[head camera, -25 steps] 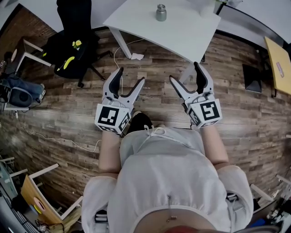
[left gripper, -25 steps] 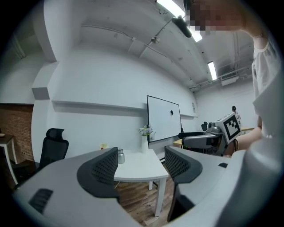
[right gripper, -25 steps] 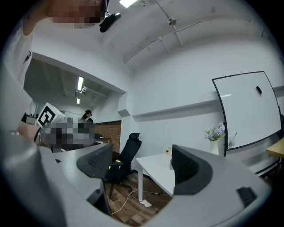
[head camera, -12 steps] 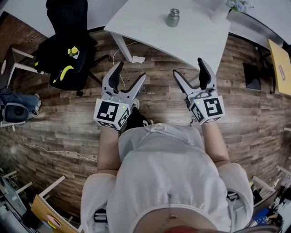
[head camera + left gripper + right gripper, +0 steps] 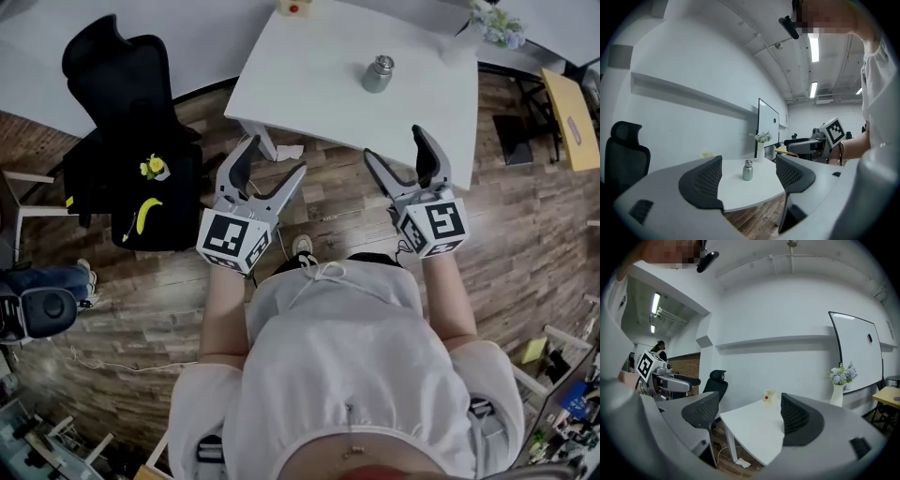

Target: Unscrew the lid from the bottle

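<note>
A small steel bottle (image 5: 378, 74) with its lid on stands upright on the white table (image 5: 309, 66); the left gripper view shows the bottle (image 5: 747, 170) far off, framed between the jaws. My left gripper (image 5: 274, 156) hangs in the air short of the table's near edge, its jaws opening with nothing between them. My right gripper (image 5: 394, 143) is level with it at the right, open and empty, pointing at the table's near edge below the bottle. Neither gripper touches the bottle.
A black office chair (image 5: 122, 141) stands left of the table on the wood floor. A vase of flowers (image 5: 492, 23) and a small yellow object (image 5: 292, 7) sit at the table's far side. A yellow desk (image 5: 577, 122) is at the right.
The person has stepped toward the table. Both grippers are now closer to its near edge, and the bottle sits nearer in the head view.
</note>
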A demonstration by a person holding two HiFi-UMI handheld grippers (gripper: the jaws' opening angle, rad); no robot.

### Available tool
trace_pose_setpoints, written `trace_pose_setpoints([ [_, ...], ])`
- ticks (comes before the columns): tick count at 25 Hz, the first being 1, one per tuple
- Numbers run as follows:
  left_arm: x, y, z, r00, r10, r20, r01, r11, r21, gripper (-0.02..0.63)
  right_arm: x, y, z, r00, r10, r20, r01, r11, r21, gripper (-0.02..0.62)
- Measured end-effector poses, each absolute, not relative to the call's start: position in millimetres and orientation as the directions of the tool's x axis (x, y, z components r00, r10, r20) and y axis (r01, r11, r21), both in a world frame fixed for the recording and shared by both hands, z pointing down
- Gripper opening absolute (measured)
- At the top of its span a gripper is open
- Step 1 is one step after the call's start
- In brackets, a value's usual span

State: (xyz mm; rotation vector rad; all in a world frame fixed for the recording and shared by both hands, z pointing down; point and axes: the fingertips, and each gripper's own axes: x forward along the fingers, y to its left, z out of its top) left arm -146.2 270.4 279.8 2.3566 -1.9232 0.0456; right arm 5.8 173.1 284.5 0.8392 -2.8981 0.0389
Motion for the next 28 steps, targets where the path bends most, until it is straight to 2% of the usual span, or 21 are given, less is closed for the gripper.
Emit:
trace_pose_setpoints([
  [5,-163,230,301,0.296,-0.947,0.123,-0.954,-0.288,0.079,0.364,-6,143,301,-0.790,-0.583,0.189,-0.592,0.806,0.008,0.411],
  [11,-143,166,323,0.383,-0.912,0.146,-0.923,-0.374,0.084,0.373,6,89,323,-0.760,-0.597,0.255,-0.620,0.784,-0.012,0.411],
  [20,-109,16,380,0.543,-0.811,0.219,-0.829,-0.559,-0.010,0.380,-2,-49,385,-0.753,-0.535,0.382,-0.601,0.797,-0.068,0.407],
  [28,-80,-84,433,0.620,-0.734,0.277,-0.772,-0.634,0.050,0.383,-4,-134,434,-0.740,-0.432,0.515,-0.547,0.833,-0.087,0.386],
])
